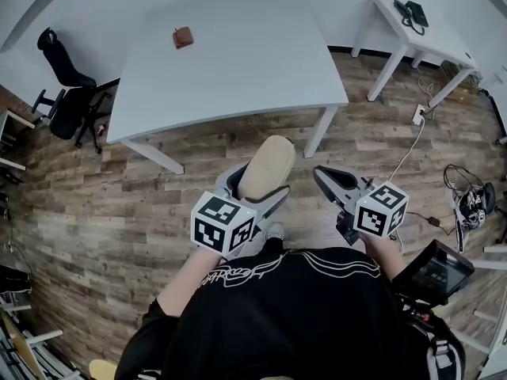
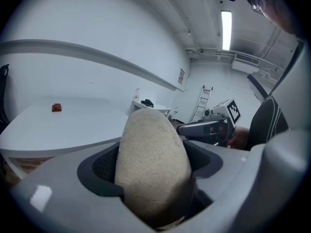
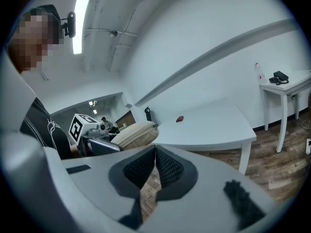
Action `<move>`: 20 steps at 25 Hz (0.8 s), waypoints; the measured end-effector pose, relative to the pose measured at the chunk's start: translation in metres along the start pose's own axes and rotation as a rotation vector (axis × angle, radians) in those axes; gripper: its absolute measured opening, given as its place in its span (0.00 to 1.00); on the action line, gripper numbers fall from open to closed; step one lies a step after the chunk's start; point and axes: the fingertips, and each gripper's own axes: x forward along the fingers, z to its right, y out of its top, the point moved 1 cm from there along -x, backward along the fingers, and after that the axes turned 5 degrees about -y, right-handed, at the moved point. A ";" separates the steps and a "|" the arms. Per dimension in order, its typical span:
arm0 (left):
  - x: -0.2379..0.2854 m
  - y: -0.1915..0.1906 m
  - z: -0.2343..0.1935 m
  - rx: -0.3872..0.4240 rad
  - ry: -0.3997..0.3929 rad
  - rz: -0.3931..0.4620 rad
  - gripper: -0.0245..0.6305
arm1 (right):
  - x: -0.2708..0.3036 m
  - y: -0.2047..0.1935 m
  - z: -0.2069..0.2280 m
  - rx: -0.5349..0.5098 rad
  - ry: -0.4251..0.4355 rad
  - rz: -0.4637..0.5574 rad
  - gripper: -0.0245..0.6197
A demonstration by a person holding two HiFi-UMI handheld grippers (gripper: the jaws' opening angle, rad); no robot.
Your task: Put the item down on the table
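Note:
A beige oval item with a rough sponge-like surface [image 1: 266,167] stands clamped between the jaws of my left gripper [image 1: 255,182], over the wood floor in front of the white table [image 1: 230,62]. In the left gripper view the beige item [image 2: 151,164] fills the gap between the dark pads and both press on it. My right gripper [image 1: 326,179] hangs beside it to the right, its jaws closed together with nothing between them [image 3: 153,165]. From the right gripper view the beige item [image 3: 134,134] shows to the left.
A small red-brown object [image 1: 183,36] lies on the white table's far side. A black office chair [image 1: 70,93] stands left of the table. A second small white table [image 1: 416,32] with a black phone is at the back right. Cables trail on the floor at right.

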 end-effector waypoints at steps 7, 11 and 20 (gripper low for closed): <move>0.018 0.028 -0.080 -0.001 -0.019 -0.014 0.65 | 0.073 0.034 0.024 -0.004 -0.015 -0.005 0.05; 0.027 0.036 -0.104 0.004 -0.022 -0.018 0.65 | 0.091 0.041 0.033 -0.010 -0.020 -0.015 0.05; 0.075 0.061 -0.184 0.044 0.045 -0.047 0.65 | 0.116 0.053 0.061 0.024 -0.038 -0.002 0.05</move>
